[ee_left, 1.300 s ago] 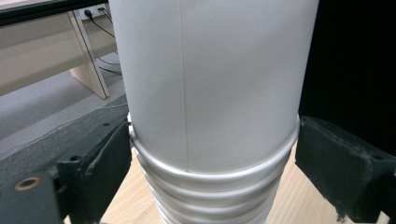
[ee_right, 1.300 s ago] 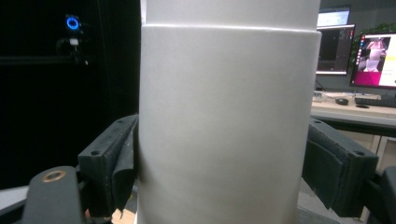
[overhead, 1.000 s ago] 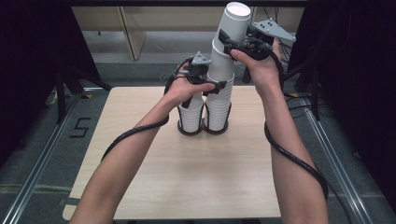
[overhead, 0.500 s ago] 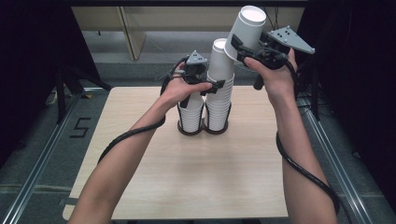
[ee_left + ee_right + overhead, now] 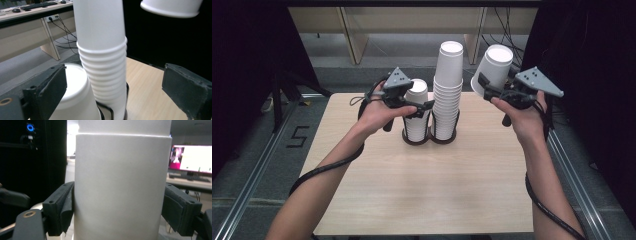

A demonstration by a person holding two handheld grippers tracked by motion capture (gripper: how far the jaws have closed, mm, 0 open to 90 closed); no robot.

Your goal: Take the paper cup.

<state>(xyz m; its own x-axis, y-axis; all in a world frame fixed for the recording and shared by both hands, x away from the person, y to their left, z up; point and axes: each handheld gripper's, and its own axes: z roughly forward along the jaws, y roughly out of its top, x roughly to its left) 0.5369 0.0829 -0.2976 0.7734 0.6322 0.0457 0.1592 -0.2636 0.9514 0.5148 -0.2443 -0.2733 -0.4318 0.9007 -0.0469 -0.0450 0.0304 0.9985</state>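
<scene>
A: Starting at the left, what is the left gripper [image 5: 422,106] doing?

B: Its jaws are spread wide. In the left gripper view they stand either side of both stacks and neither pad presses on a cup. In the high view it sits by the short stack of paper cups [image 5: 416,115].

A: And beside that?

B: The tall stack of paper cups [image 5: 447,90], upside down like the short one. Both stand in a black double ring holder [image 5: 430,138] near the far edge of the wooden table [image 5: 422,185]. The left gripper view shows the tall stack's nested rims as tight ridges [image 5: 103,67].

A: Then the right side?

B: The right gripper [image 5: 492,90] pinches a single white paper cup [image 5: 493,67], held in the air to the right of the tall stack and well clear of it, tilted with its base toward the camera. In the right gripper view the pads [image 5: 62,207] press the cup's wall [image 5: 121,187] from both sides.

A: How will that cup handle?

B: Very light, I'd judge, and thin-walled, so it would dent under a hard squeeze. The smooth, tapered wall could slip. A gentle hold across the middle, or nearer the stiffer rolled rim, looks safest.
</scene>
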